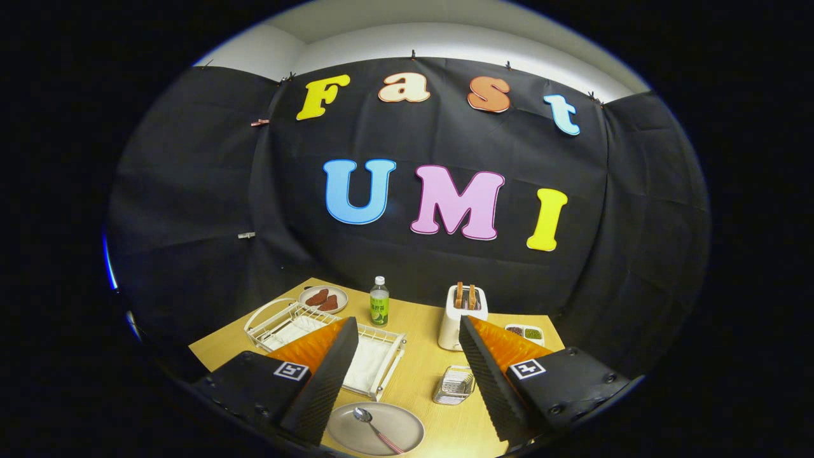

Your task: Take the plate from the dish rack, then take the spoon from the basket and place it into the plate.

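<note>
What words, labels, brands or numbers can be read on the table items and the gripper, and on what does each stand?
Bottle: label print too small to read.
Toaster, dish rack, basket, plate, spoon: no text seen.
Gripper: square black-and-white pattern tags, no words; its fingers stand open, with the plate and spoon lying between them.

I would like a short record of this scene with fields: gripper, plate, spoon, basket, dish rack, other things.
gripper: gripper open, fingers apart, holding nothing
plate: plate flat on the table, between the fingers
spoon: spoon lying in the plate
basket: small wire basket beside the plate
dish rack: white dish rack beyond the plate
other things: bottle, toaster, plate with food
</note>
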A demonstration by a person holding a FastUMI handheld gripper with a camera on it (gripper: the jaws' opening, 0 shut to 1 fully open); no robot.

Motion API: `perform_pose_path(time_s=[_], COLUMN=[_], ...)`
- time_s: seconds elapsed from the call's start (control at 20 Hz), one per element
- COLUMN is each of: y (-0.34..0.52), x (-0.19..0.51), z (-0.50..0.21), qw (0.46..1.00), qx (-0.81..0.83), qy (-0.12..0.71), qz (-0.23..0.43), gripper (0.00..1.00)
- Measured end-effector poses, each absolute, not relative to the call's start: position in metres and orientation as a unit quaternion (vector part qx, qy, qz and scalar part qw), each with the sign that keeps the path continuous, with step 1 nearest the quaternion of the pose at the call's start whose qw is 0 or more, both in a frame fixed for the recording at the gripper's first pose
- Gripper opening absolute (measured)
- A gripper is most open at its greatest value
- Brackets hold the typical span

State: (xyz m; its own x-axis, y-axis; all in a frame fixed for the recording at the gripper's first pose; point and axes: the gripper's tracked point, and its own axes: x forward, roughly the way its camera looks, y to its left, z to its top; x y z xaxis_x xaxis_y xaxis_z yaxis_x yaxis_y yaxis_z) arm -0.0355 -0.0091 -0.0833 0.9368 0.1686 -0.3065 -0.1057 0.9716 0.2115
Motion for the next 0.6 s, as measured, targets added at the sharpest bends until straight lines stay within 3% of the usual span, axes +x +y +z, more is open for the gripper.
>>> perform_pose_path(time_s=[0.6], y=[-0.0113], x=[-0.0464], z=[-0.0766], qw=[0.982], qx=[0.078], qy=[0.158], qz=[0.062], gripper=[0.98])
